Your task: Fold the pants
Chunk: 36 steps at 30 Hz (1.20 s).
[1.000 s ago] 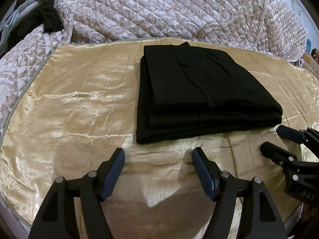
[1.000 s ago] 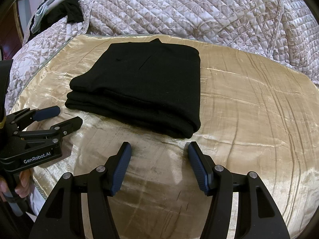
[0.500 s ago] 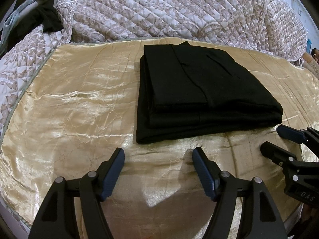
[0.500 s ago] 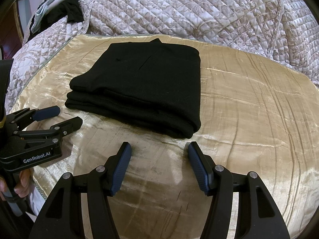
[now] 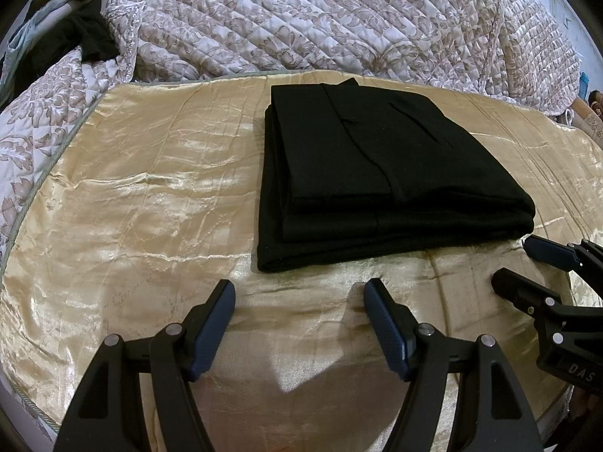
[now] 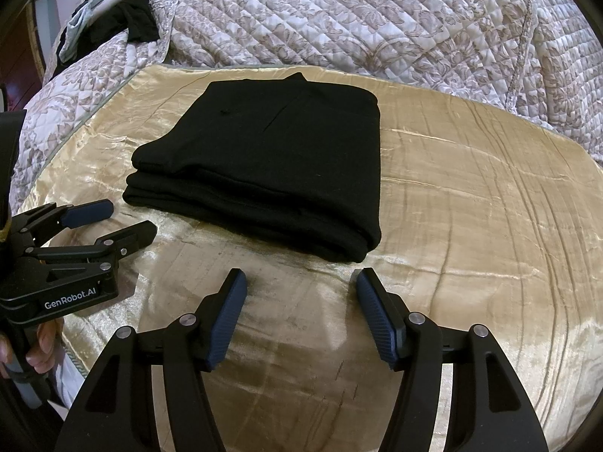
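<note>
Black pants (image 5: 377, 177) lie folded into a thick rectangular stack on a golden satin cloth (image 5: 150, 196); the right wrist view shows the same stack (image 6: 271, 165). My left gripper (image 5: 299, 293) hovers open just in front of the stack's near edge, with only cloth between its blue pads. My right gripper (image 6: 301, 282) is open too, near the stack's front right corner, holding nothing. Each gripper appears in the other's view: the right one (image 5: 516, 263) at the right edge, the left one (image 6: 128, 218) at the left, gripped by a hand (image 6: 41, 346).
A quilted floral bedspread (image 5: 339, 22) is bunched up behind the satin cloth. Dark and pale blue clothes (image 5: 79, 34) lie at the far left corner. The satin cloth's corded edge (image 5: 34, 192) runs along the left.
</note>
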Each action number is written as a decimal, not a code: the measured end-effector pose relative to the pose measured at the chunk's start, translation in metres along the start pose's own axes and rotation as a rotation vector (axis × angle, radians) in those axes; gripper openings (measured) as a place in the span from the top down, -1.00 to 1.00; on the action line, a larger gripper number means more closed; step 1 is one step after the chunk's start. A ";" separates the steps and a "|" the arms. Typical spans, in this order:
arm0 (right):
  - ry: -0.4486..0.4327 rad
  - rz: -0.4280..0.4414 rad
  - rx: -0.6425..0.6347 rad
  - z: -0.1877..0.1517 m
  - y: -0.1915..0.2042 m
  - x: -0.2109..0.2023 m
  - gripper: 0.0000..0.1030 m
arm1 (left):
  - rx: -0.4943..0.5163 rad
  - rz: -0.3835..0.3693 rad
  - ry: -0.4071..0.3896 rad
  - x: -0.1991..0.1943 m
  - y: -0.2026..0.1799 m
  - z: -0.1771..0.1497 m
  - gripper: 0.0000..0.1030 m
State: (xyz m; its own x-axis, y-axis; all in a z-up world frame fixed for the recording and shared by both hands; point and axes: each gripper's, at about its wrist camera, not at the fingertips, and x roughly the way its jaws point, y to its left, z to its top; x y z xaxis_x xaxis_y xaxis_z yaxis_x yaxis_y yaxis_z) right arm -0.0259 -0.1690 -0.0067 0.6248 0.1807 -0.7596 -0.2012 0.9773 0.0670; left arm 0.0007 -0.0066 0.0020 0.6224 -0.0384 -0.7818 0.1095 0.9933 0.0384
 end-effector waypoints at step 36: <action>-0.005 -0.005 -0.004 0.000 0.001 0.000 -0.24 | 0.002 0.000 0.001 0.000 0.000 0.000 -0.43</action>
State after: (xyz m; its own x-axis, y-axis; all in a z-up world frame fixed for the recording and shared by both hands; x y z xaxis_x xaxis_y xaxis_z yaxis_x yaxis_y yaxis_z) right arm -0.0265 -0.1683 -0.0067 0.6292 0.1763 -0.7570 -0.2008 0.9777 0.0608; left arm 0.0008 -0.0067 0.0023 0.6212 -0.0385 -0.7827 0.1109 0.9931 0.0392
